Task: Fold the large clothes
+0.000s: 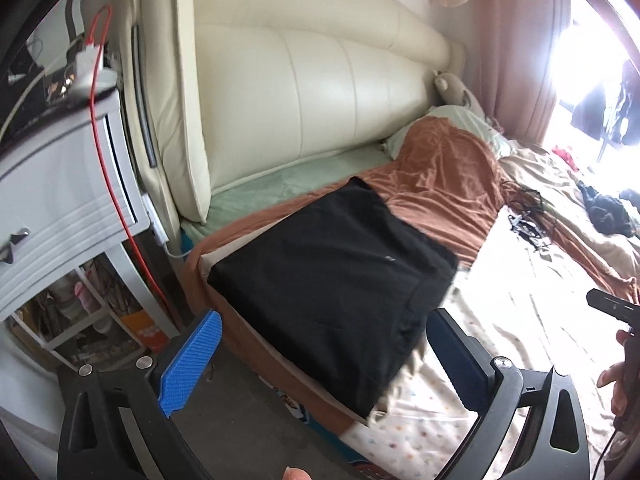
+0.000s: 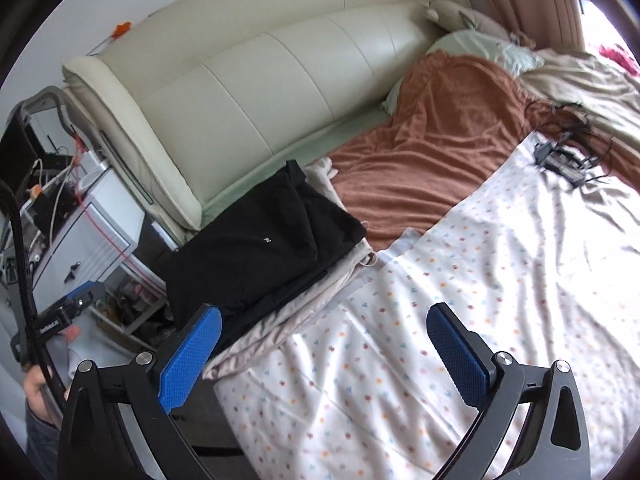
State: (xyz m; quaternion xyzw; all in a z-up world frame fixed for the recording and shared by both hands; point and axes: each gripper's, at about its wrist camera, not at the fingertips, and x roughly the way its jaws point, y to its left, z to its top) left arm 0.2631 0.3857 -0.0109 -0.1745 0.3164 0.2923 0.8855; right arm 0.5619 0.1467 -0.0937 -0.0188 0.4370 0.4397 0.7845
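Observation:
A folded black garment (image 1: 332,276) lies flat at the near left corner of the bed; the right wrist view shows the black garment (image 2: 260,256) resting on a folded pale cloth (image 2: 304,312). My left gripper (image 1: 320,360) hovers above and in front of it, open wide, blue pads bare. My right gripper (image 2: 324,356) is also open wide with nothing between its fingers, held over the white dotted sheet (image 2: 460,288), to the right of the garment. The left gripper's tip (image 2: 80,300) shows at the left of the right wrist view, with a hand below it.
A cream padded headboard (image 1: 320,92) stands behind the bed. A rust-brown blanket (image 1: 440,176) covers the far part. A white nightstand (image 1: 60,184) with a red cable (image 1: 108,152) stands left of the bed. Black cables and a device (image 2: 560,156) lie further out on the sheet.

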